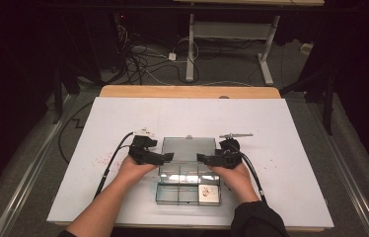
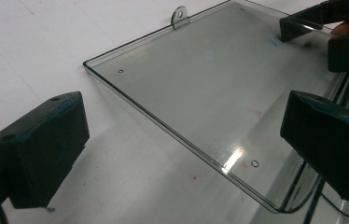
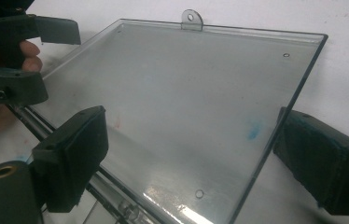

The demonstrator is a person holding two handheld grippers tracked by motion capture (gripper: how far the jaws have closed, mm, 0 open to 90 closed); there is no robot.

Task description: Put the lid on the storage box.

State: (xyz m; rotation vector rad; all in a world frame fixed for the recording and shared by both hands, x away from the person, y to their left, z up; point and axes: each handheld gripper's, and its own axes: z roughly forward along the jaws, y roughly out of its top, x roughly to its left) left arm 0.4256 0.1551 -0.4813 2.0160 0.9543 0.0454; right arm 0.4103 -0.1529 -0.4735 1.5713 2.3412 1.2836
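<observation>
2 hands low, left gripper (image 1: 168,157) and right gripper (image 1: 201,158) open, tips facing.

Lab: black curtains, floor cables (image 1: 143,64), adjustable desk frame (image 1: 232,39), paper-covered table (image 1: 123,118).

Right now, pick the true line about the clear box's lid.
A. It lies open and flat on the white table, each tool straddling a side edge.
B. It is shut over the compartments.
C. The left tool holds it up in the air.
A: the lid lies flat behind the compartments, left tool and right tool at its side edges.
</observation>
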